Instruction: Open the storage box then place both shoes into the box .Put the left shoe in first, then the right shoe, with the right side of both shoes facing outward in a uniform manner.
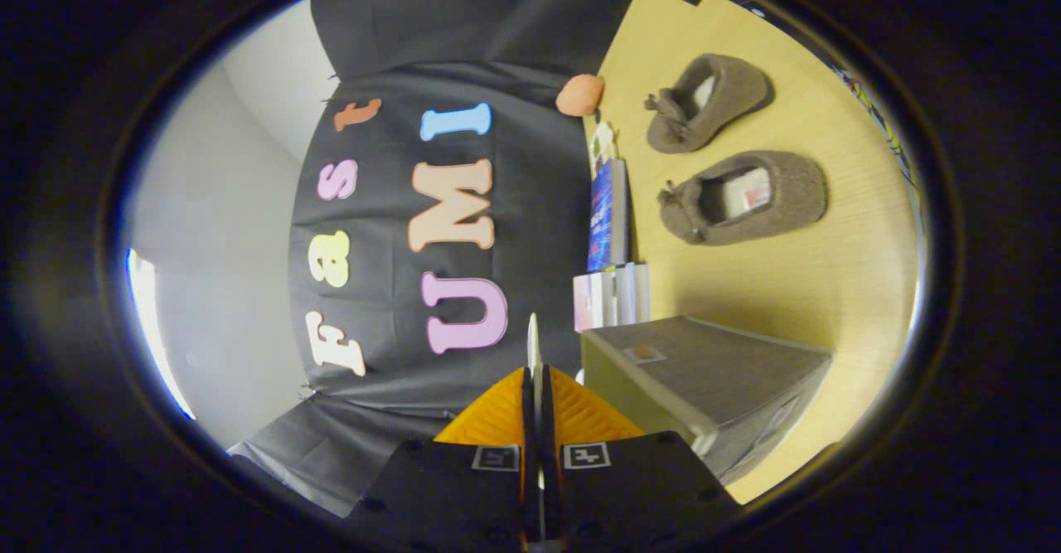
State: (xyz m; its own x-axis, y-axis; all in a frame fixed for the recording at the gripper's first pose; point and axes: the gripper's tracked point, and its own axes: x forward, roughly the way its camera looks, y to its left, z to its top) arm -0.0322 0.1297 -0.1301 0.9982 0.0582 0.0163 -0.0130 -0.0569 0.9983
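Holding the gripper (535, 387) rolled fully onto its side, I see its fingers pressed together with only a thin seam between them, grasping nothing. They aim at the booth's cloth wall. Just beside the fingers sits the grey fabric storage box (713, 379) with its pale lid; whether the lid is fully seated I cannot tell. Beyond it, a row of upright books (612, 263) stands against the wall. Farther along the pale wooden table (829, 279) lie two grey-brown fuzzy slippers: the nearer slipper (746, 196) and the farther slipper (707, 101), just beside each other, well apart from the box. An orange rounded object (579, 94) sits past them.

Step in hand, I judge: opening the box. Next move calls for unrolling the wrist, parting the fingers, and swinging toward the lid edge.
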